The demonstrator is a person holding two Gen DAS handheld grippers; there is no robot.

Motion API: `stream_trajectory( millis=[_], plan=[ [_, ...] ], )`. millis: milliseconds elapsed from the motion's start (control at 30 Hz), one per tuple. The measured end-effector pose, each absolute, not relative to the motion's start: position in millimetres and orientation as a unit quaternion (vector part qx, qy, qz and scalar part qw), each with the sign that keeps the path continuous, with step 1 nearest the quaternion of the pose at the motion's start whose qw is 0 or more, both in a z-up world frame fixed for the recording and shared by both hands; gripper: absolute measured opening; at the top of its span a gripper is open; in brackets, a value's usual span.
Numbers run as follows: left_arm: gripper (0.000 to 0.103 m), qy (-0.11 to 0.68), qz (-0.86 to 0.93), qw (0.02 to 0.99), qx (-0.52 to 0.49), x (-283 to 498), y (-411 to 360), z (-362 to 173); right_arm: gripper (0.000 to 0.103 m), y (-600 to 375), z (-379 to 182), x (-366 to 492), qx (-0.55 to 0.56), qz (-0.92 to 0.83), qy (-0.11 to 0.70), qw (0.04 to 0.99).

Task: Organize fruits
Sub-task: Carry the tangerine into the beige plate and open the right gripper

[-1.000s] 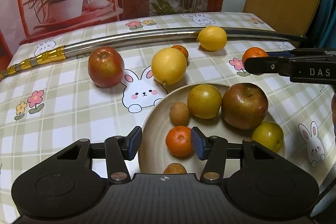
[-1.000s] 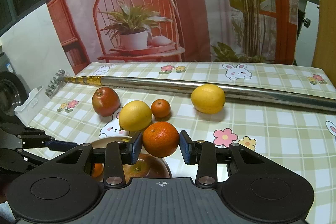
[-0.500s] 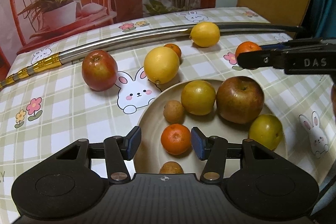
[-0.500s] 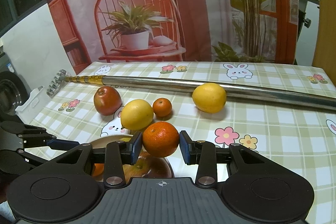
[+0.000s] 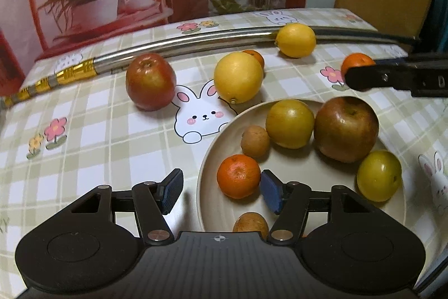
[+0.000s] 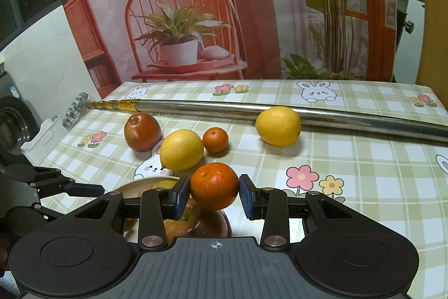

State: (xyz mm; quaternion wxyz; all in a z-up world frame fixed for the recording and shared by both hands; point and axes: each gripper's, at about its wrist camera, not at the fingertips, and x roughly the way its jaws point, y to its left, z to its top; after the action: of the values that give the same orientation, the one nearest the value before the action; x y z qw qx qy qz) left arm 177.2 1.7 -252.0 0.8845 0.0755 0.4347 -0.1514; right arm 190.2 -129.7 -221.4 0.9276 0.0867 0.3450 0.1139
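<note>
A plate [image 5: 207,156] sat at the near right of the tabletop [image 5: 98,147] with a tangerine [image 5: 238,176], two apple-sized fruits and smaller ones in it, while an apple [image 5: 150,81] and a lemon [image 5: 238,77] lay behind it, before a long metal pole [image 5: 182,48] crossing the far side.

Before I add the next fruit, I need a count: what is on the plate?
On the plate: a small orange, two yellow-green fruits, an apple and two small brown fruits. The left gripper hides the near edge.
</note>
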Motion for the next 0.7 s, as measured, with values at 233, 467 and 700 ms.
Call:
stream_trajectory(
  millis=[233, 467, 700],
  plan=[
    [0.064, 0.440, -0.149, 0.884, 0.049, 180, 6, -251, 0.035, -128, -220, 188, 0.088, 0.116, 0.341, 0.929],
    [0.064, 0.417, -0.154, 0.895, 0.021, 170, 15, -228, 0.035, -124, -214, 184, 0.093, 0.127, 0.334, 0.929],
    [0.064, 0.401, -0.132, 0.906, -0.026, 157, 33, -212, 0.035, -111, -205, 173, 0.088, 0.148, 0.328, 0.929]
  ],
)
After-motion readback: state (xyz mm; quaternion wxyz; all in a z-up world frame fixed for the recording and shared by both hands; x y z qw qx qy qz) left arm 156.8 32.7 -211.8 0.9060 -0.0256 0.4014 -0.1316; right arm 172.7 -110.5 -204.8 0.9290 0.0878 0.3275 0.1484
